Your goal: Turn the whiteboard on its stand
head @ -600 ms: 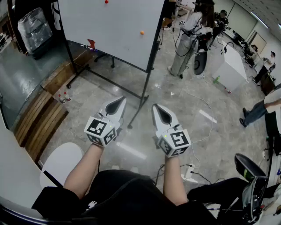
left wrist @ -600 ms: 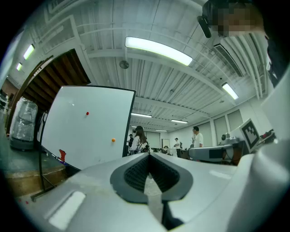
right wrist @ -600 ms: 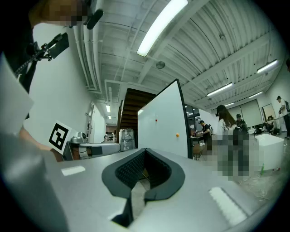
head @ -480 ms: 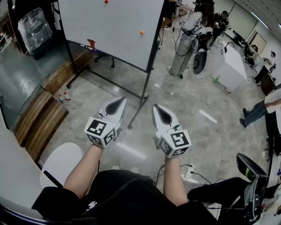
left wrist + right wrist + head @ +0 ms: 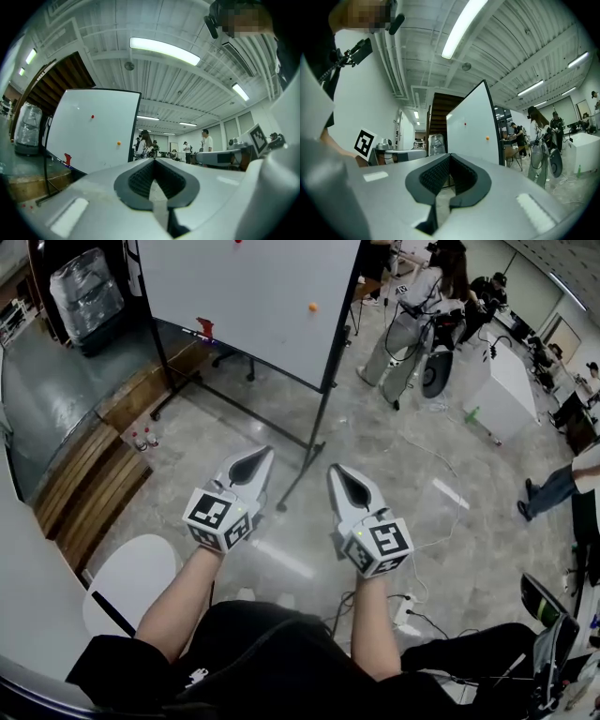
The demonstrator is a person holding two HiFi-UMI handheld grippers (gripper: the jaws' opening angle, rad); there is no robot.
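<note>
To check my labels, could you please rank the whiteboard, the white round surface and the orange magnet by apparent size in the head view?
1. whiteboard, though partly cropped
2. white round surface, nearer the camera
3. orange magnet

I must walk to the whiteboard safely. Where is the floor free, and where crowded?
Free: the floor between the wooden steps and the stand's foot, also between that foot and the white cable. Crowded: people stand beyond that cable.

Grey stone floor [image 5: 309, 549] lies below my fingertips [image 5: 253, 463]; wooden steps [image 5: 89, 488] sit left of them, a white cabinet [image 5: 497, 395] far right, strip lights [image 5: 164, 50] overhead.
</note>
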